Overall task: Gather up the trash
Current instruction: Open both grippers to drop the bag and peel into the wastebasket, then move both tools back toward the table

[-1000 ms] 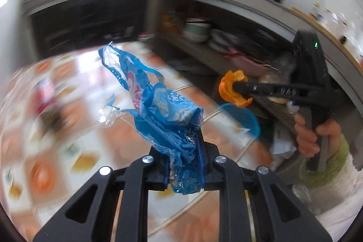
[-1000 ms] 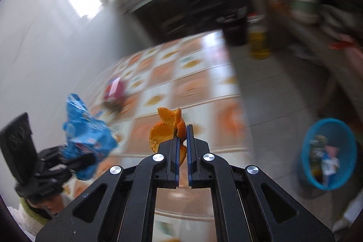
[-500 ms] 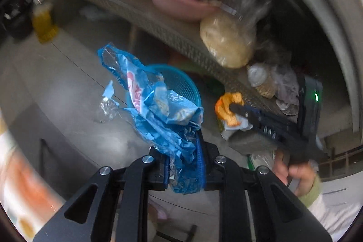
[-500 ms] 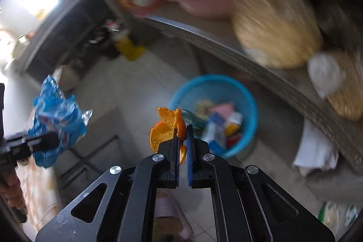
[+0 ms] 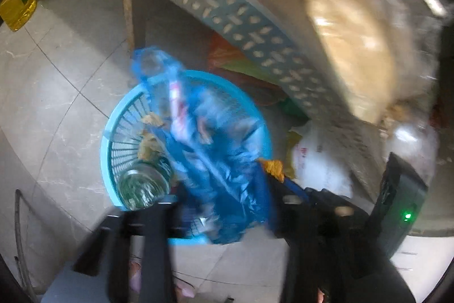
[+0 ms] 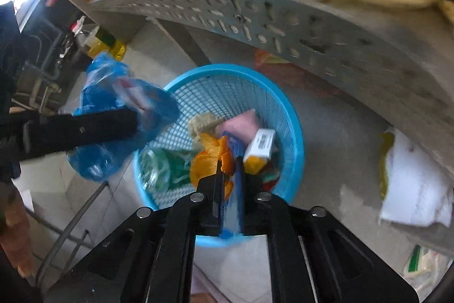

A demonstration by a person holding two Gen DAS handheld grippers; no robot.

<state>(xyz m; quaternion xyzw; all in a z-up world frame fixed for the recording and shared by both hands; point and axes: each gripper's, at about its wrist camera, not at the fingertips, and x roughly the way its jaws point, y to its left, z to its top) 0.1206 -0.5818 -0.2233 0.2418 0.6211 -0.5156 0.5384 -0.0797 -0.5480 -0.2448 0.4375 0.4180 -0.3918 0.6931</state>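
- Two grippers are pointing steeply down over one blue mesh trash basket (image 6: pixel 286 115), both jaws have just been opening
- Left gripper (image 5: pixel 227 217) is standing roughly half open with the blue plastic wrapper (image 5: pixel 215 161) still between its jaws; blur is hiding whether the pads are pressing on it, it is looking loose
- Wrapper is hanging with its long axis running from the jaws up-frame across the basket mouth in the left wrist view; in the right wrist view the blue plastic wrapper (image 6: pixel 119 115) is sitting over the basket's left rim, partly outside it
- Right gripper (image 6: pixel 228 183) is showing a narrow gap, and the orange peel (image 6: pixel 210 158) is lying just ahead of the tips, against the left pad and clear of the right one
- Peel is sitting straight above the basket interior, over the yellow-and-white carton (image 6: pixel 259 146), pink scrap and green shreds already inside
- Right gripper is the one better centred over the basket; left one is nearer the rim edge
- Judging: drop step, nearly done for these two pieces; peel should be falling straight in, wrapper is risking catching on the rim or drifting outside since it is light
- Perforated grey shelf edge (image 6: pixel 255 24) is running just behind the basket, apart from both grippers
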